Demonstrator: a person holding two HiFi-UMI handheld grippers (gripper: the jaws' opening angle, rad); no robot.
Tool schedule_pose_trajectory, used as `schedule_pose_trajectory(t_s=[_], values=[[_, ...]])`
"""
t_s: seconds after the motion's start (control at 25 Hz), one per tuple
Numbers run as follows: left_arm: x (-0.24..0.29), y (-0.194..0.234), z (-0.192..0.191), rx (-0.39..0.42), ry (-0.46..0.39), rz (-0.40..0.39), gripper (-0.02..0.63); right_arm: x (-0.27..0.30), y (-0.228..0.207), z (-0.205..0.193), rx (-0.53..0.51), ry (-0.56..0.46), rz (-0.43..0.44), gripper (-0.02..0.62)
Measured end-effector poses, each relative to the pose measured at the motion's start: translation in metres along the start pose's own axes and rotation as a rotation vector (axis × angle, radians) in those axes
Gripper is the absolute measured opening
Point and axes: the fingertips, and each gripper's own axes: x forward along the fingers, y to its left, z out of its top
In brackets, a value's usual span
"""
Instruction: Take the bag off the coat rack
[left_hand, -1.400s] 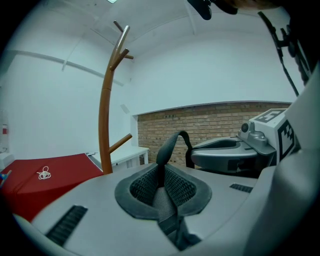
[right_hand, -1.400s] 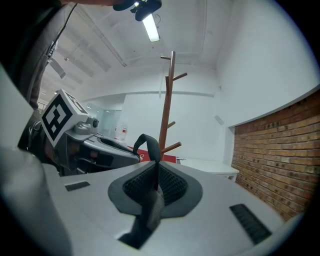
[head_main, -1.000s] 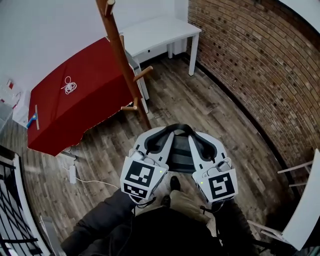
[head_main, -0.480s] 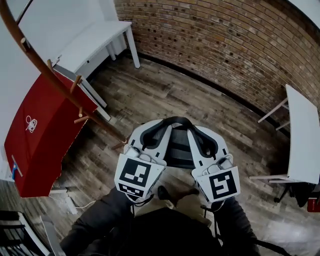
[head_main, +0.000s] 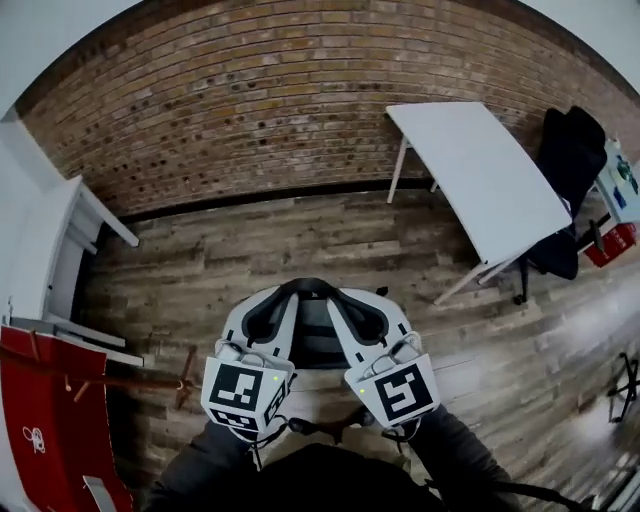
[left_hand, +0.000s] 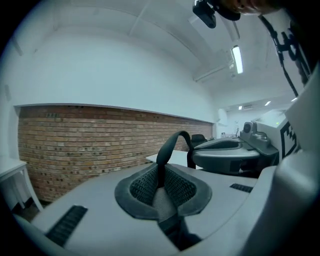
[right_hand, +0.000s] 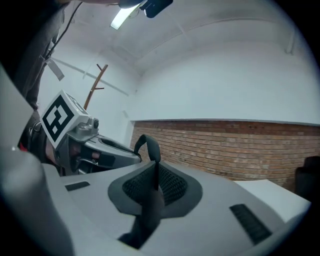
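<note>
Bag strap (head_main: 305, 287) is pinched in both my grippers. The left gripper (head_main: 262, 318) has its jaws squeezed narrow on one end of the black loop, and the right gripper (head_main: 362, 316) is clamped on the other end. The loop arches up between them, right in front of me. It's well clear of the coat rack (head_main: 130, 381), which is off to my left next to the red-covered surface (head_main: 40, 440). Brick wall (head_main: 300, 110) is ahead and there's a white table (head_main: 480, 180) on the right.
</note>
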Motion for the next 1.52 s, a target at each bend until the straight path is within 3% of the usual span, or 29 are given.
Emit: schedule_pose_trajectory(t_s=[0.28,0.68,1.0,1.52], values=[[0.086,-0.128,0.037,0.082,-0.019,-0.265,0.046,-0.104,-0.110,-0.018,0.057,0.008,-0.287,0.023],[0.162,-0.275,0.063,0.098,-0.046,-0.460,0.046,-0.226,-0.210,-0.046,0.062,0.065,-0.477,0.023],[0.205,-0.329,0.084,0.124,-0.091,-0.552,0.046,-0.265,-0.265,-0.051,0.053,0.068,-0.581,0.023],[0.283,-0.363,0.122,0.148,-0.107,-0.633,0.046,-0.275,-0.354,-0.055,0.071,0.082,-0.648,0.025]])
